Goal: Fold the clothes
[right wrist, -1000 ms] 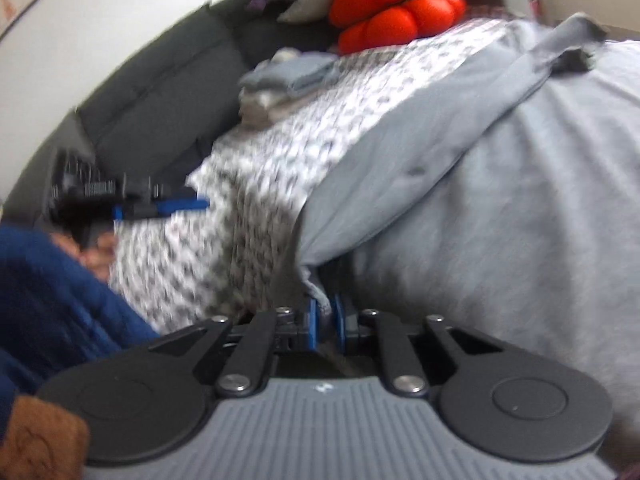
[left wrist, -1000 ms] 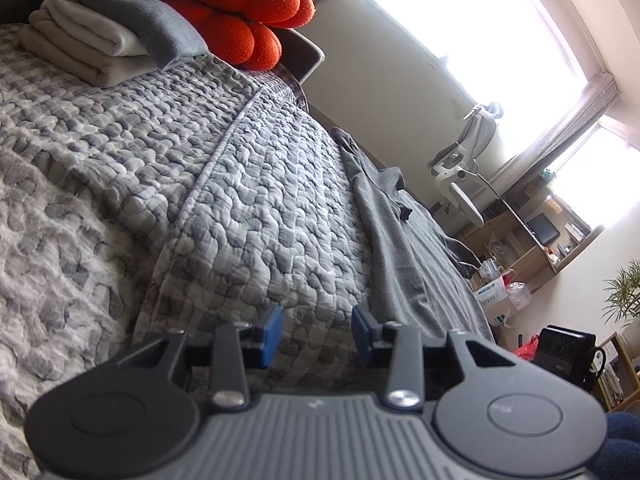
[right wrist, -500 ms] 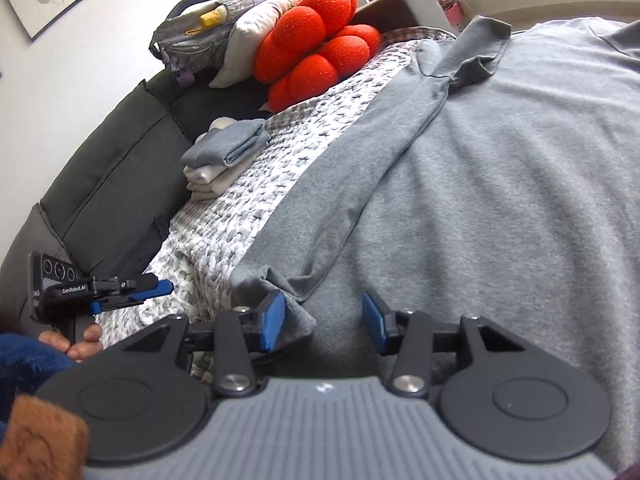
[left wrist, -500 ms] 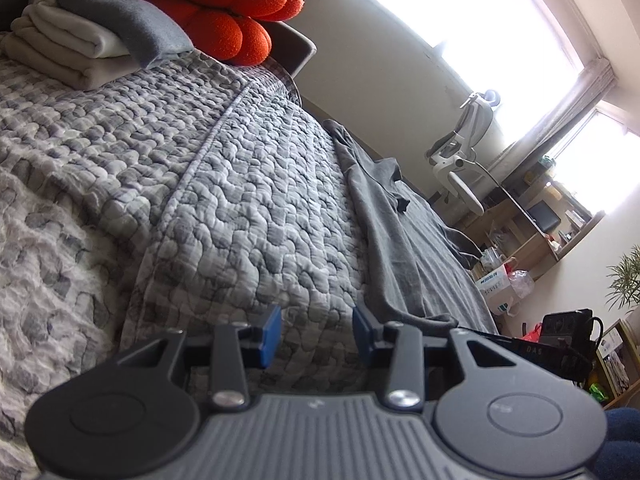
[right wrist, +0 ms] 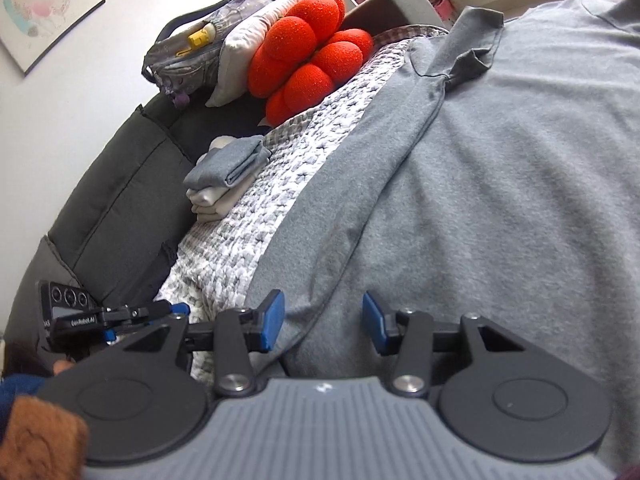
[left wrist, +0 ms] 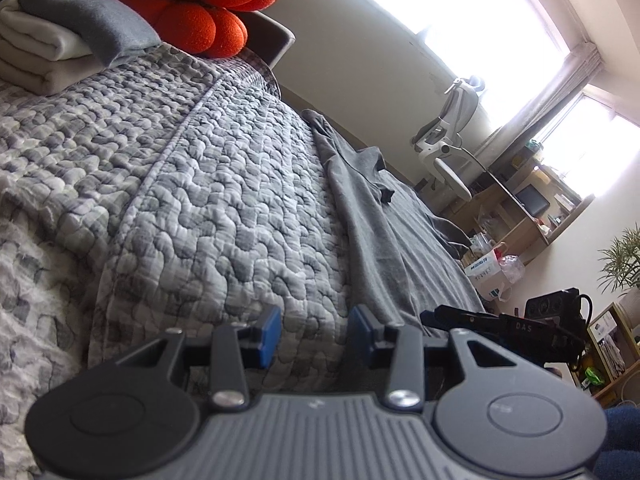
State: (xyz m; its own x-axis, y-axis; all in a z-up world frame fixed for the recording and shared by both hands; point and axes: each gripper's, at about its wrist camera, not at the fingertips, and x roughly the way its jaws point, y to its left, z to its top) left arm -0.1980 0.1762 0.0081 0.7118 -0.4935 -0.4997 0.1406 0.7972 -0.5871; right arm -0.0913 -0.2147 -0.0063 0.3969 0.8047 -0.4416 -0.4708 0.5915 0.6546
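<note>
A grey long-sleeved shirt [right wrist: 500, 168] lies spread on the quilted bedspread [right wrist: 248, 220], its near sleeve [right wrist: 384, 148] folded in along the body. My right gripper [right wrist: 323, 326] is open just above the shirt's near edge, the cloth under its blue pads but not pinched. My left gripper [left wrist: 316, 334] is open over the bare quilt [left wrist: 200, 208], nothing between its fingers, with the shirt [left wrist: 372, 216] to its right. Each gripper shows in the other's view: the right gripper [left wrist: 432, 314] low beside the shirt, the left gripper [right wrist: 176, 309] at the quilt's corner.
A stack of folded clothes [right wrist: 228, 172] sits on the quilt by the dark sofa back [right wrist: 112, 200]. An orange knot cushion [right wrist: 312, 48], a white pillow and a bag [right wrist: 192, 44] lie behind. In the left wrist view an office chair [left wrist: 452, 136], shelves and a plant stand by the window.
My right gripper has let go of the shirt's edge and opened; the cloth now lies flat. The left gripper slid sideways along the quilt, and the right gripper came into its view.
</note>
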